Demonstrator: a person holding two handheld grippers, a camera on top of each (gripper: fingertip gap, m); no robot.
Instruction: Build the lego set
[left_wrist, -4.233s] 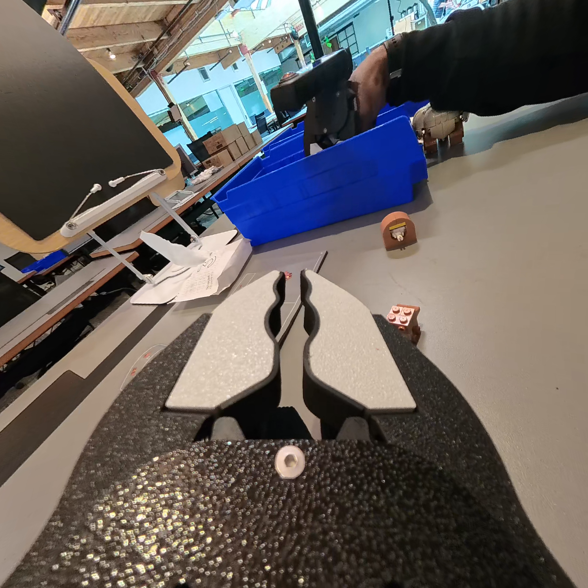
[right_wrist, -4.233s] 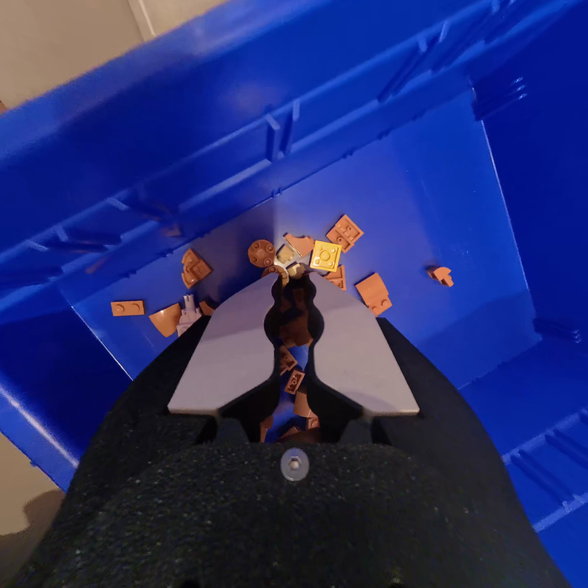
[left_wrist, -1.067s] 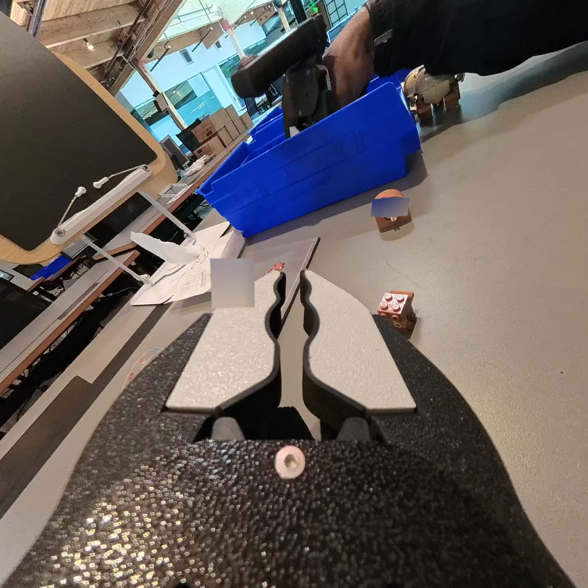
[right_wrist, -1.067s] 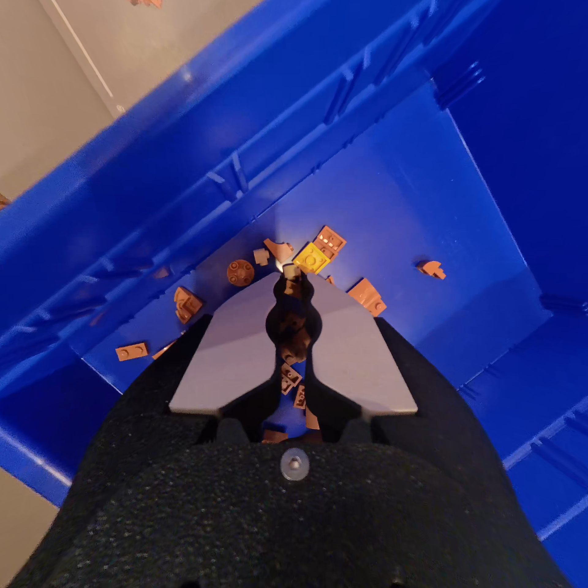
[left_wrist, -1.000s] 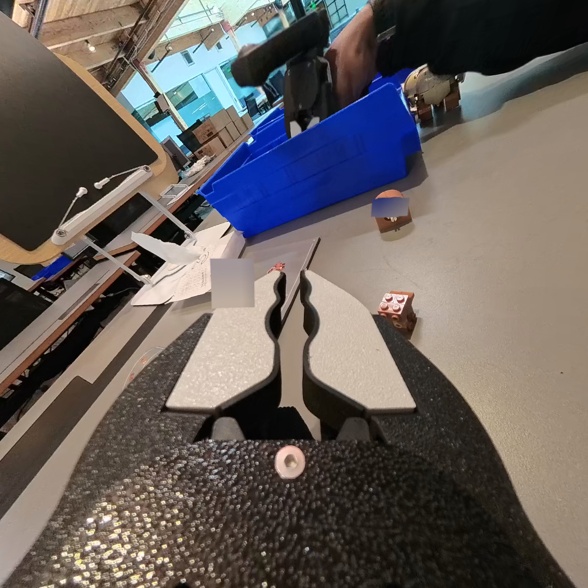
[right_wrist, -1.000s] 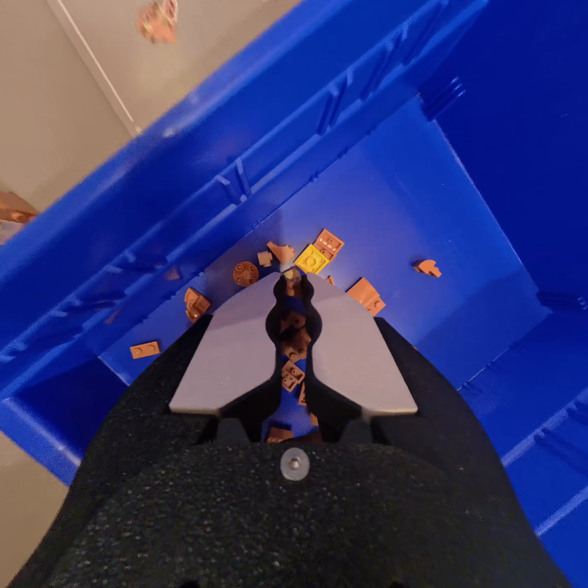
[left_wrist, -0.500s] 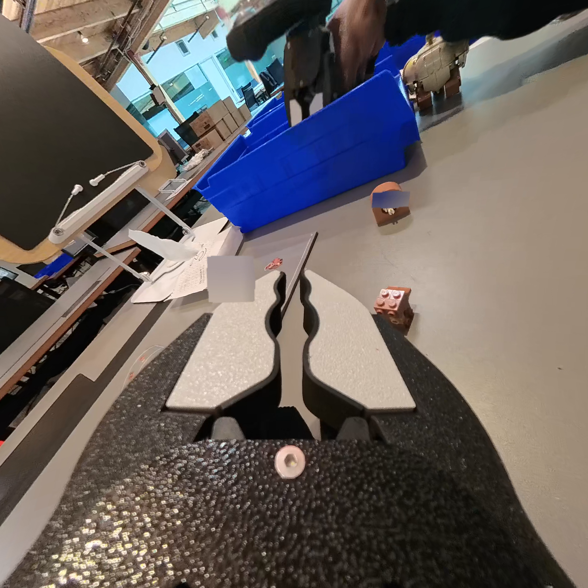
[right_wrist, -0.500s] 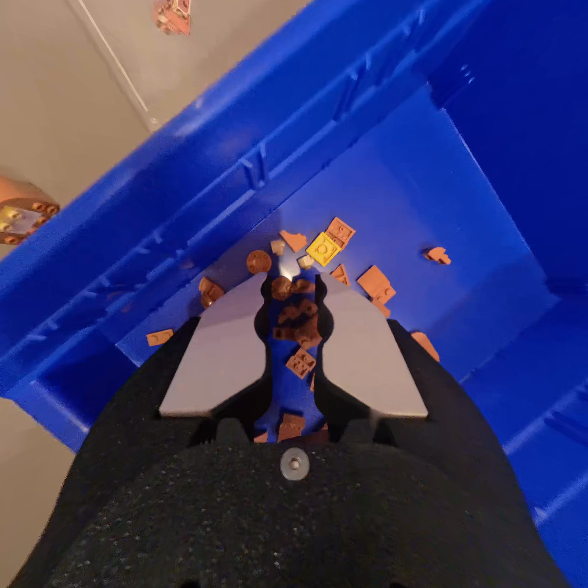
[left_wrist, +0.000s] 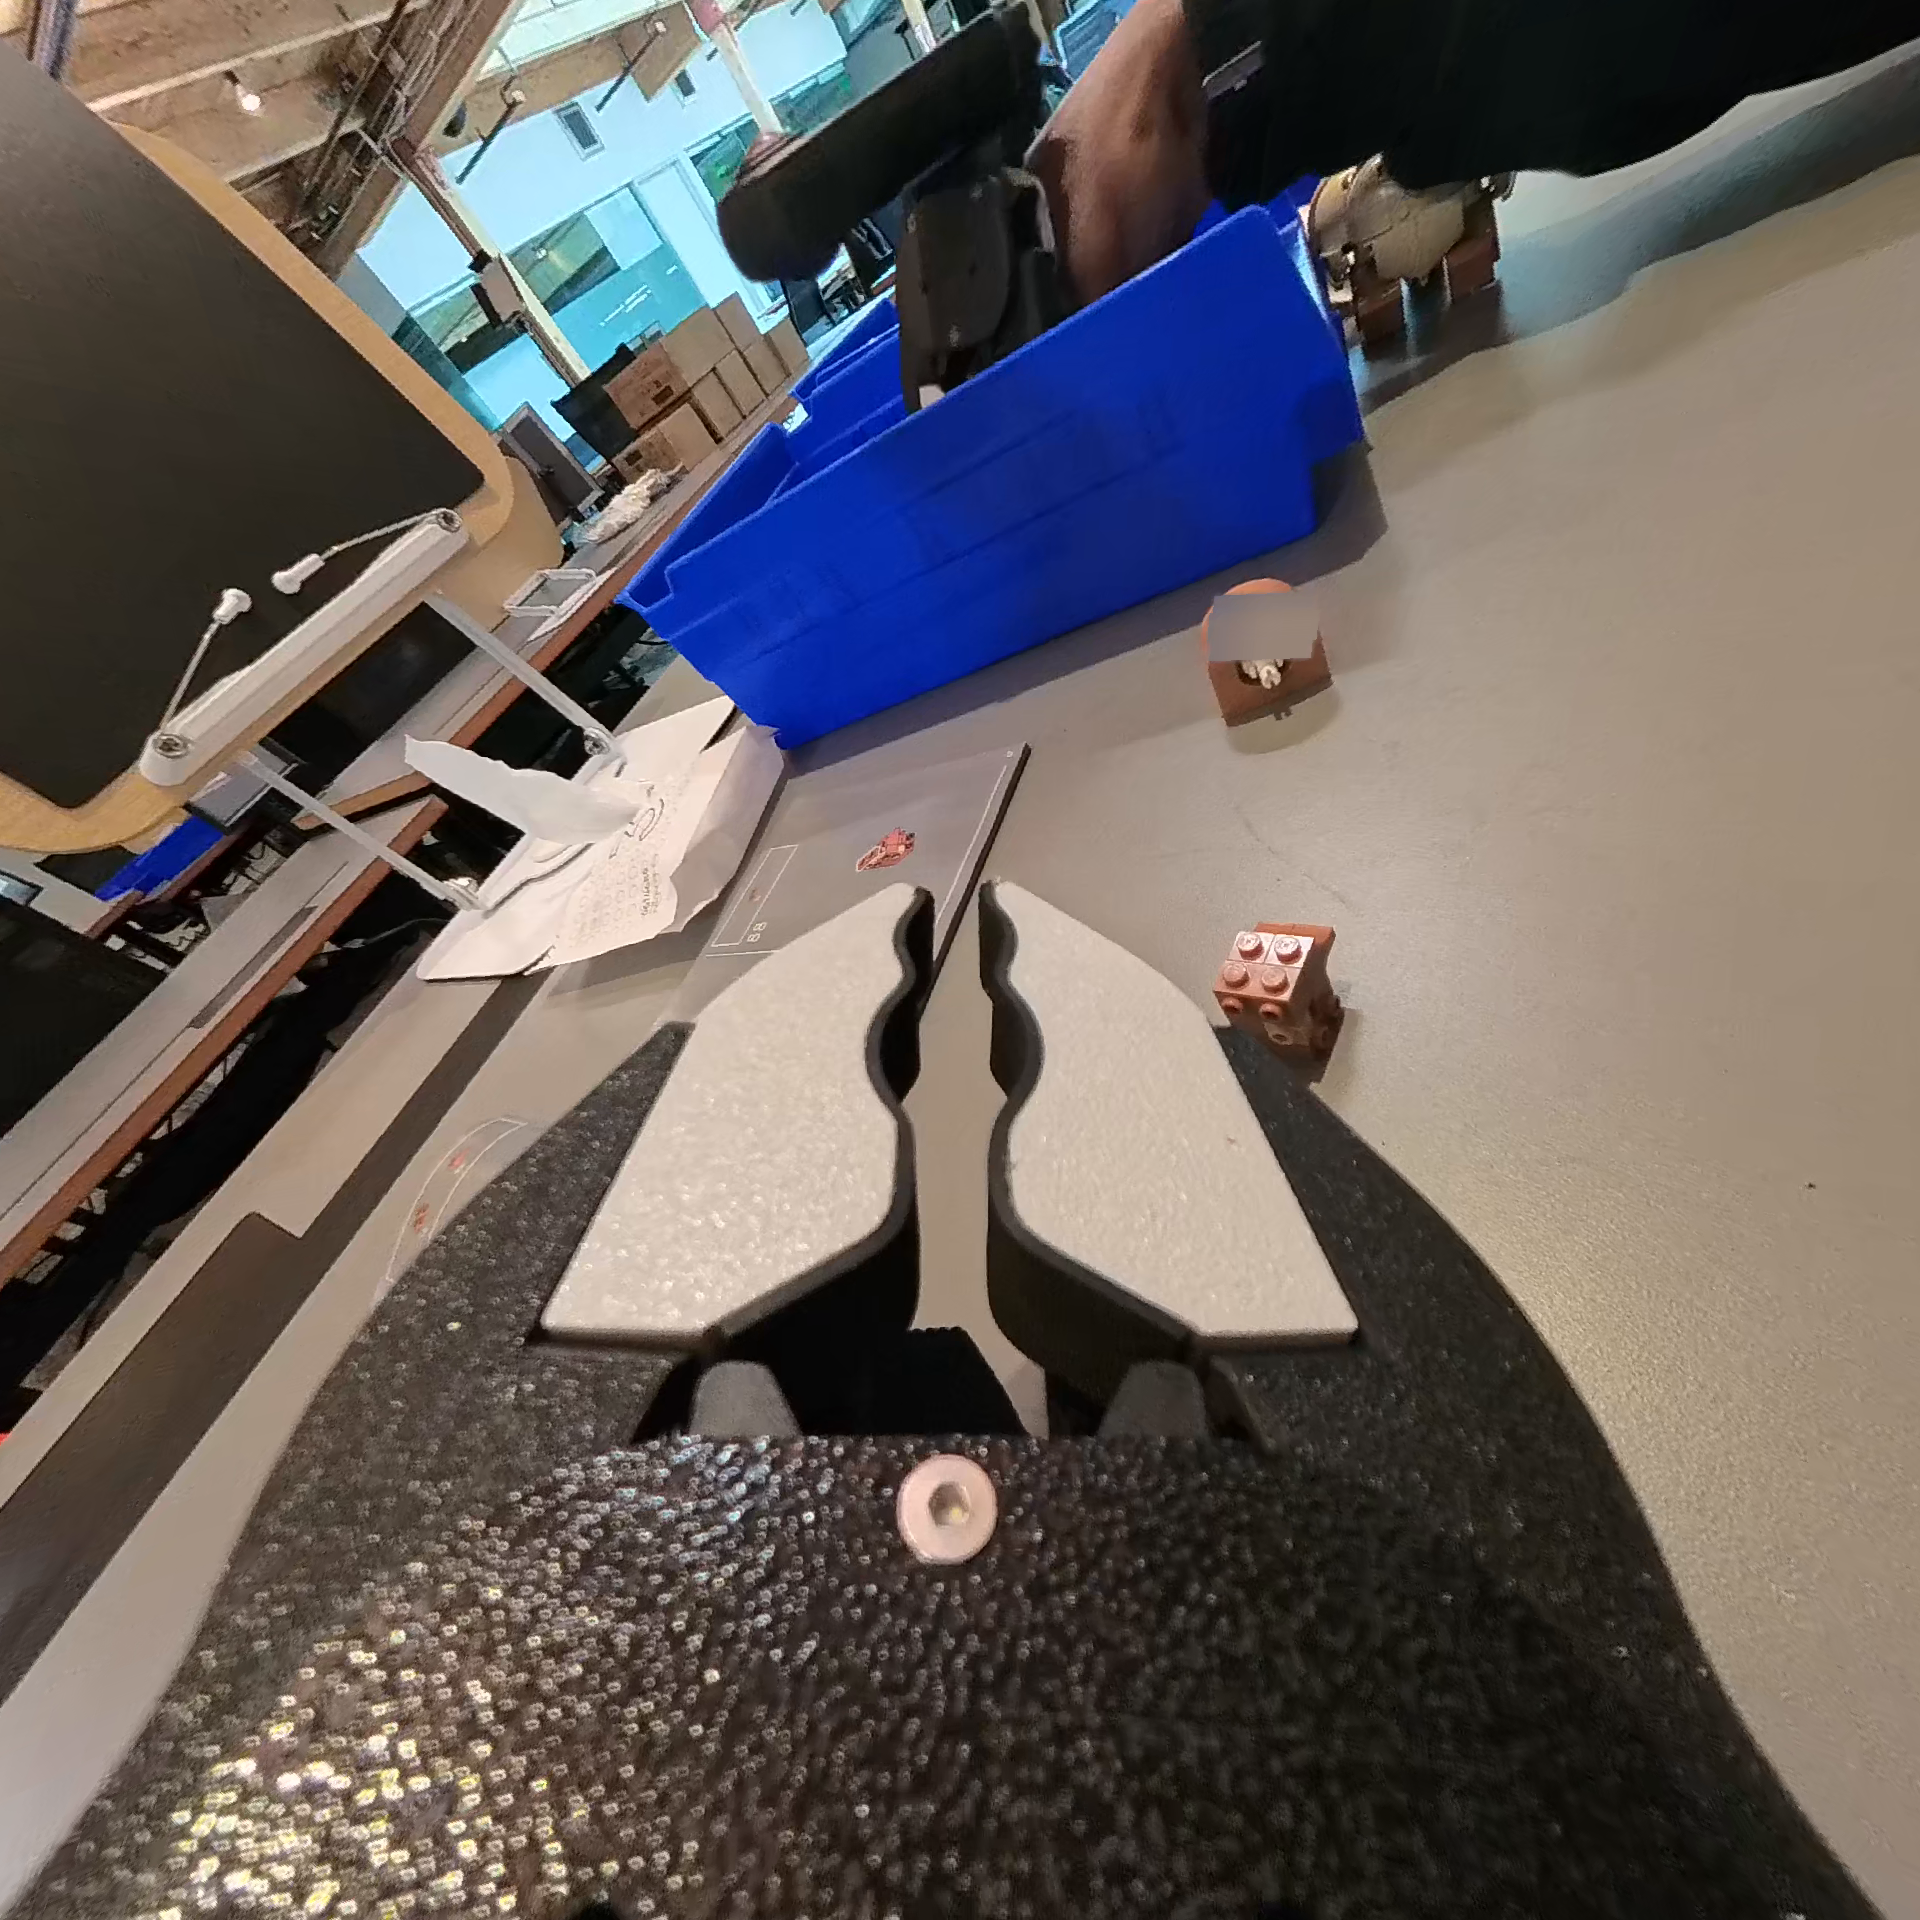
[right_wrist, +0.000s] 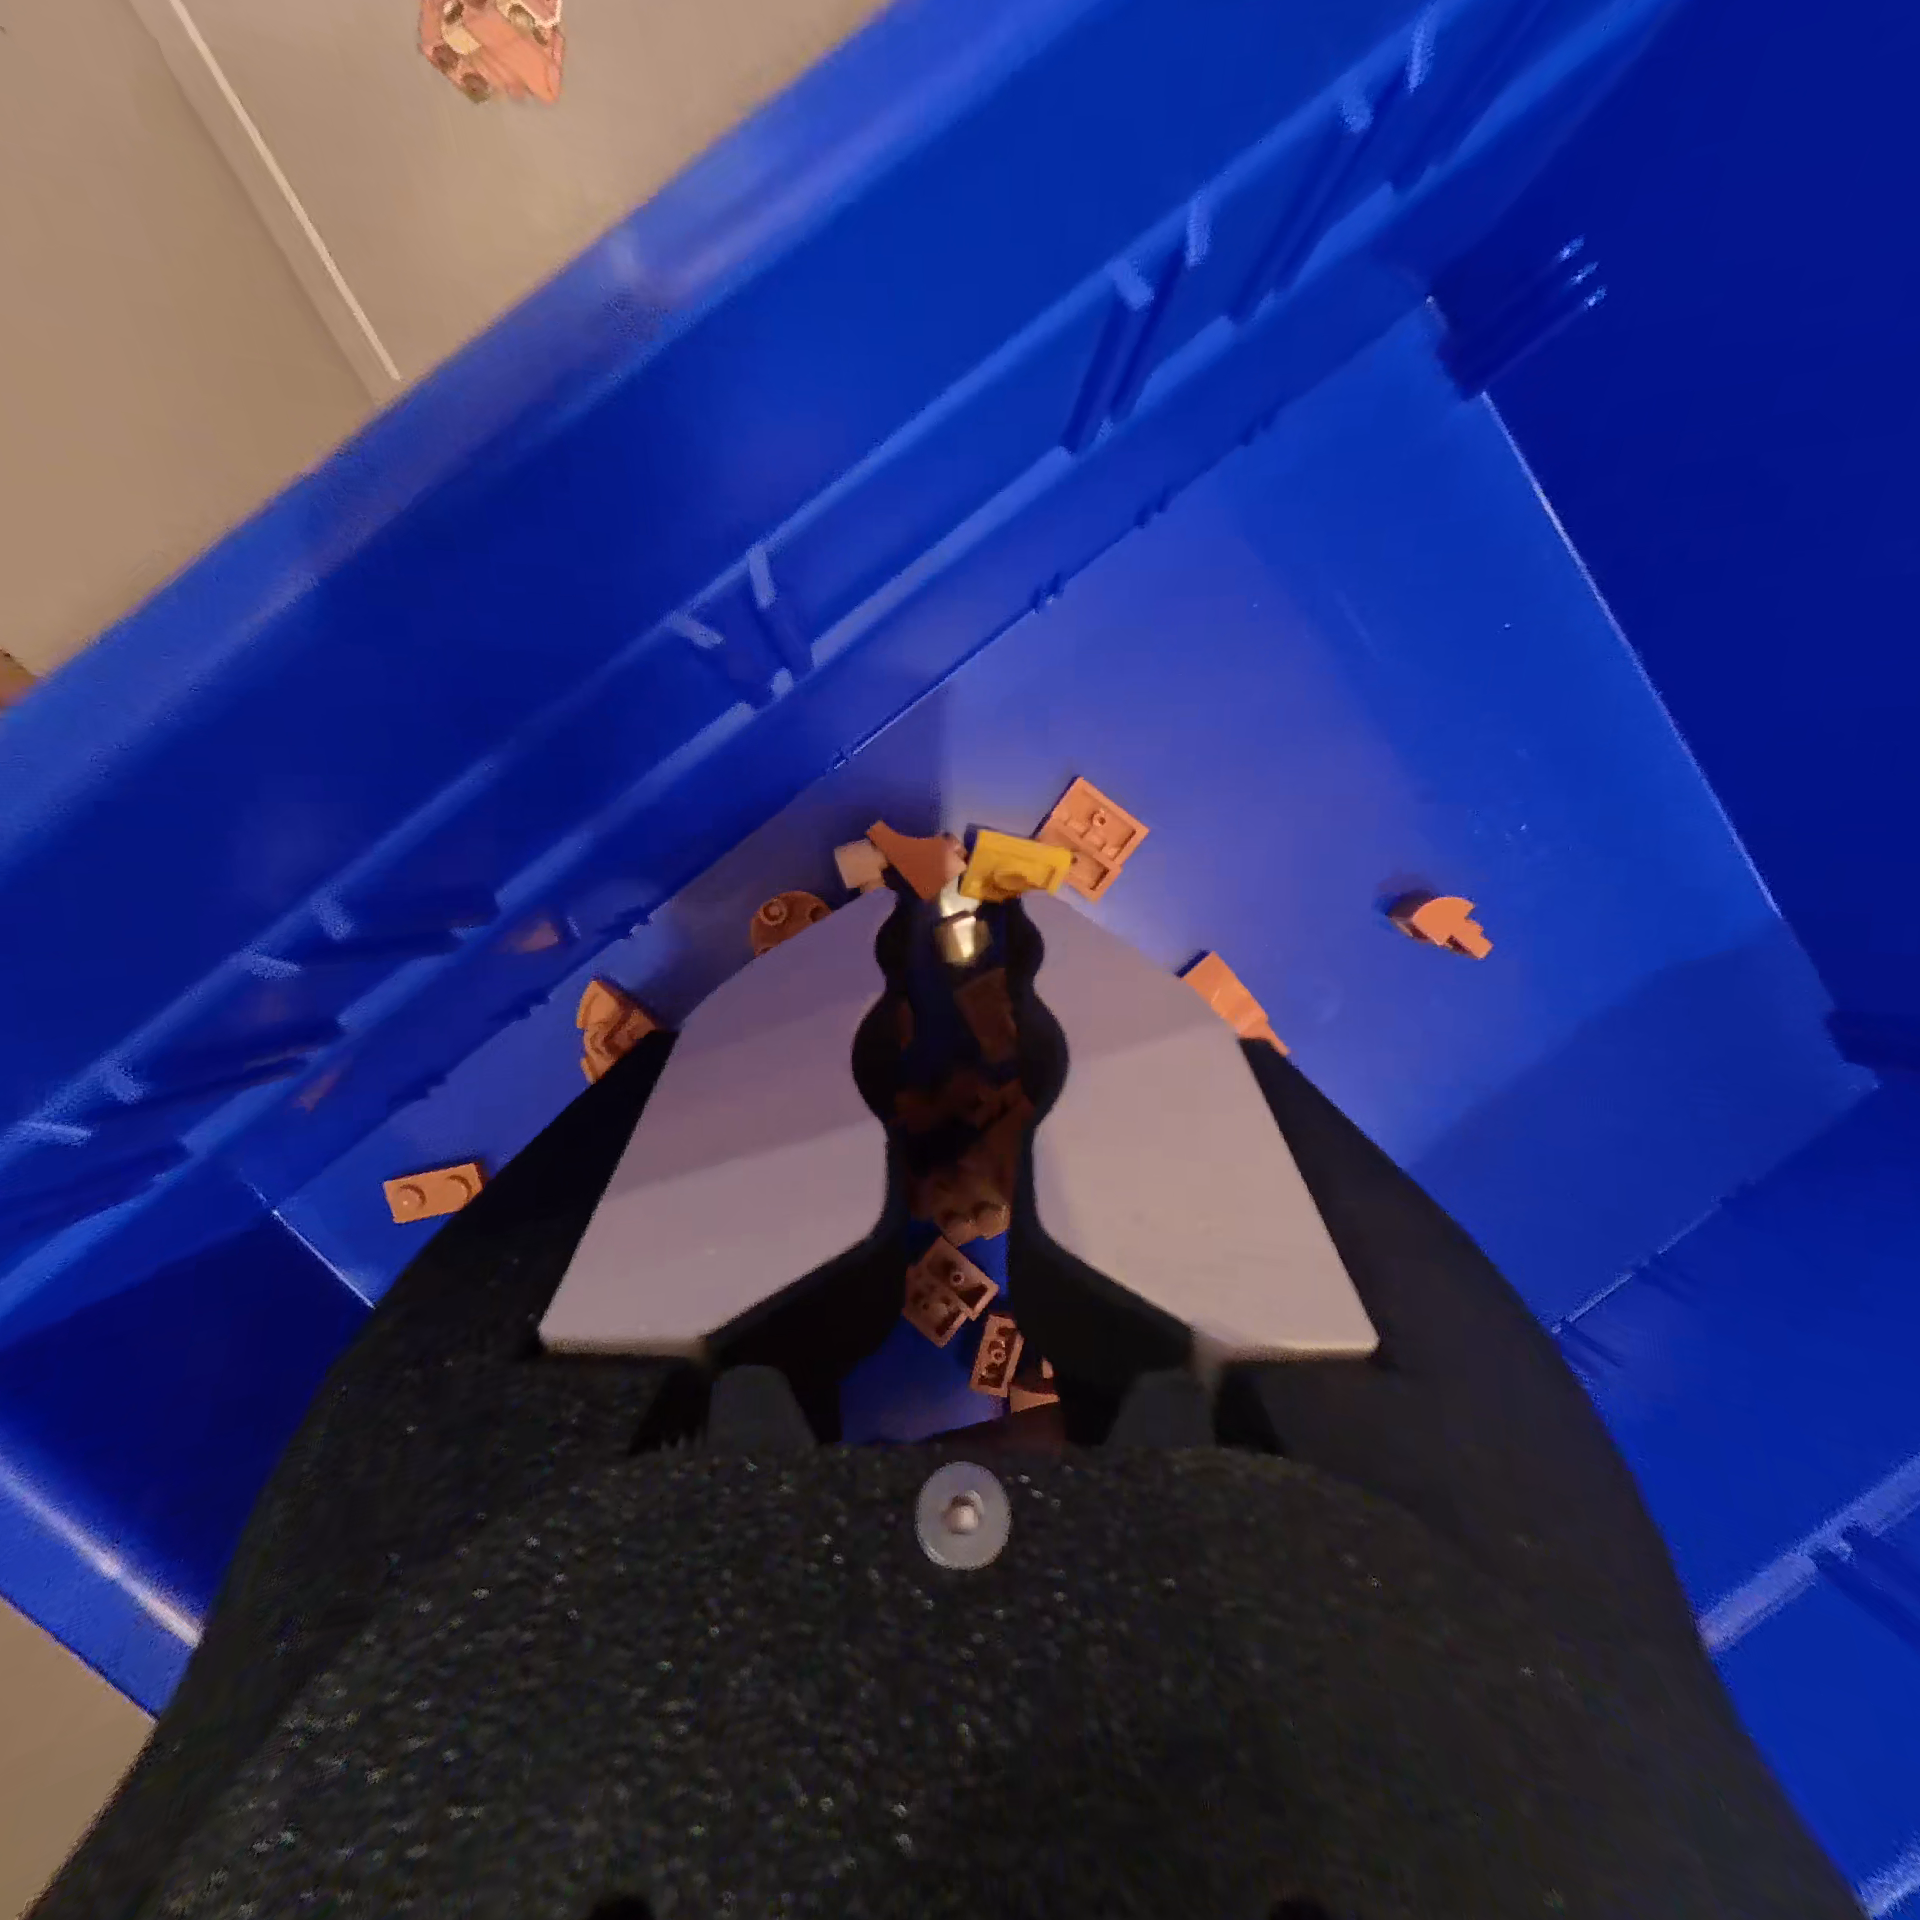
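Grey table (left_wrist: 1558, 935) w/ dark strip at left edge. Behind – more desks (left_wrist: 156, 1091), stacked boxes (left_wrist: 686, 384), big windows (left_wrist: 582, 249) w/ daylight, timber ceiling beams (left_wrist: 312, 94) – one lamp (left_wrist: 244, 94).

I can see a printed line on the white paper sheet (left_wrist: 623, 883) to my left, and small digits in a white box on the dark flat card (left_wrist: 883, 821)

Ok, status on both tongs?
Left tongs slightly apart, empty, over table. Right tongs in blue bin, tan piece between tips, grip unclear. Loose bricks crowd them.
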